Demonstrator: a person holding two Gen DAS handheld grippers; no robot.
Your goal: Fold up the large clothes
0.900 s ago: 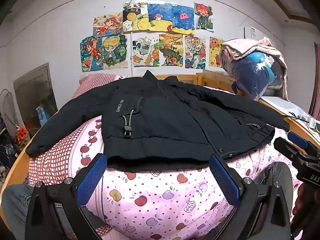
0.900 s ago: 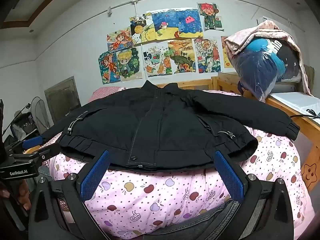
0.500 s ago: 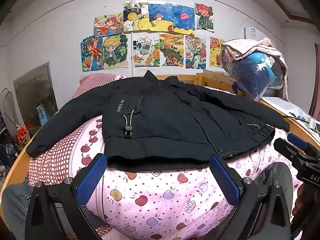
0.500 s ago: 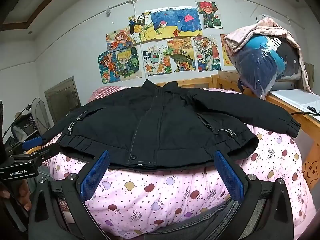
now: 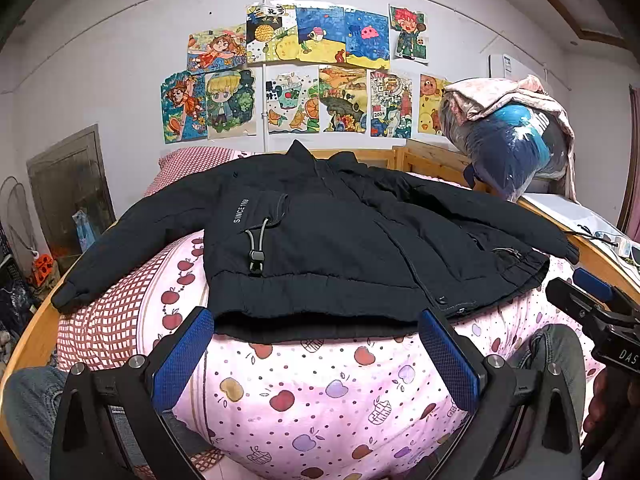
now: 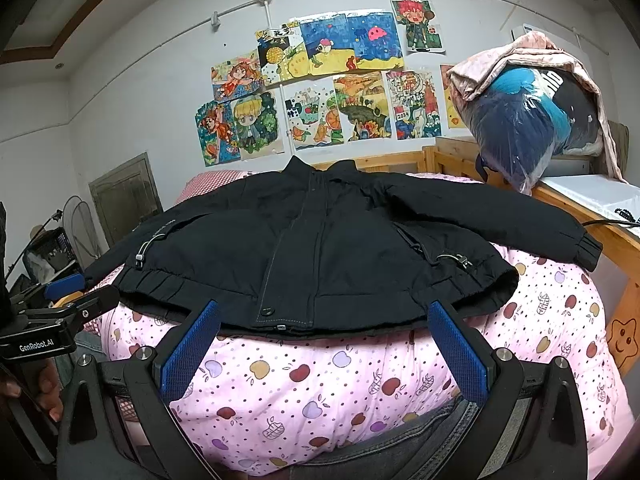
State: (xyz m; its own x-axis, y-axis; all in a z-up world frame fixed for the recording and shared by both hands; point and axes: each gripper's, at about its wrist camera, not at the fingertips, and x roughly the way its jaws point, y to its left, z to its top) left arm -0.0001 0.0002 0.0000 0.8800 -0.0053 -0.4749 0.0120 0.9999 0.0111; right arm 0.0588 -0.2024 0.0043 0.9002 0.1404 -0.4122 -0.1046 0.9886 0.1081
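Jacket point(image 5: 340, 240), black and padded, spread front-up across the pink apple-print quilt point(image 5: 320, 384) on the bed, collar toward the wall of drawings point(image 5: 304, 80), both sleeves out to the sides, hem nearest the cameras. Unfolded as yet.

Left gripper point(image 5: 316, 360) hovering just short of the hem, jaws spread wide, nothing between the blue pads point(image 5: 182, 356). Right gripper point(image 6: 324, 354) likewise wide apart and empty, low in front of the buttoned placket point(image 6: 296, 264).

Risks from here, as a guess: thick, springy padding likely to resist a crease and spring back open; a pinch at the hem catching the quilt beneath along with the cloth, dragging the bedding up; the left sleeve cuff point(image 5: 66, 294) lying near the wooden bed edge and apt to slide off if tugged; the toggle cord point(image 5: 256, 248) snagging on a finger; uneven lifts between the two sides skewing the fold.

Against the frames of a moment before: almost nothing different. Jacket in the same lie, jaws at the same spread, both views shifted only by a slight drift.
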